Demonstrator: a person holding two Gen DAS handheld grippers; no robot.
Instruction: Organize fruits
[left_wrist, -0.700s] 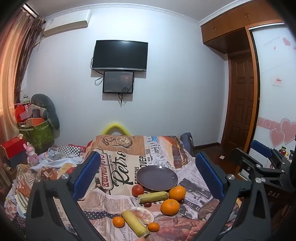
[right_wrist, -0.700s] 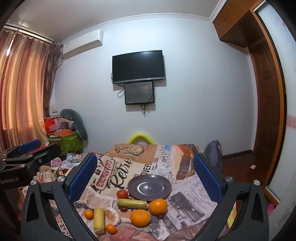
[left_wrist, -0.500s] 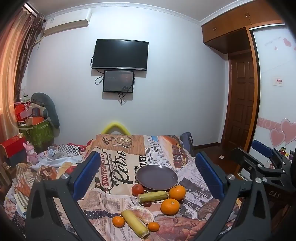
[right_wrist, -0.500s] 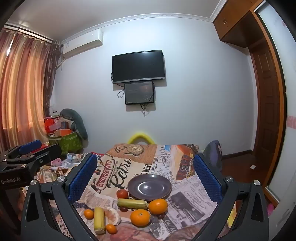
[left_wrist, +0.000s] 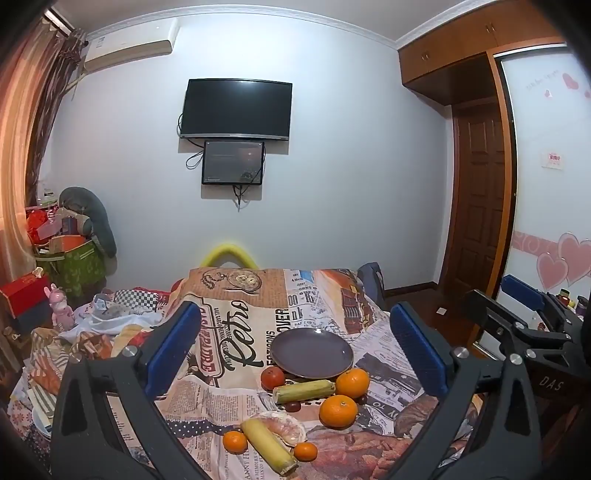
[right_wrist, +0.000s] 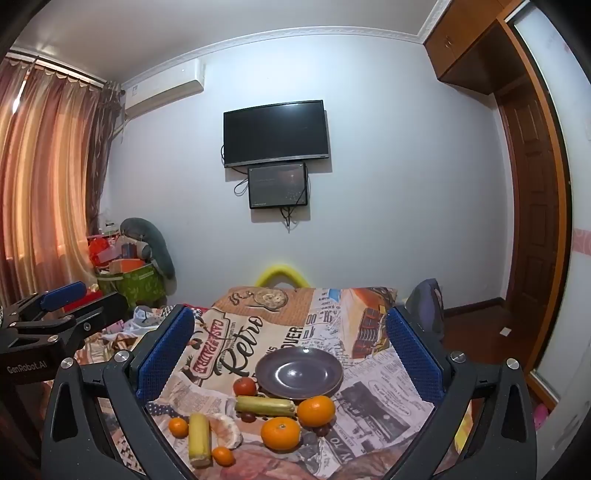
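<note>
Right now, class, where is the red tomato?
In both wrist views, the red tomato sits left of centre on the printed cloth, beside the grey plate's near-left rim, above the corn cob.

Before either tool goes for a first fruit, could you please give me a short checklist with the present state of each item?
1. Left tool open, nothing between its pads: ok.
2. Right tool open, nothing held: ok.
3. Plate empty, ready for fruit: ok.
4. Large oranges uncovered, open to a grasp: ok.
5. Tomato clear of the plate's rim: cannot tell, they look close.
6. Cloth flat under the fruit: not ok, wrinkled.
</note>
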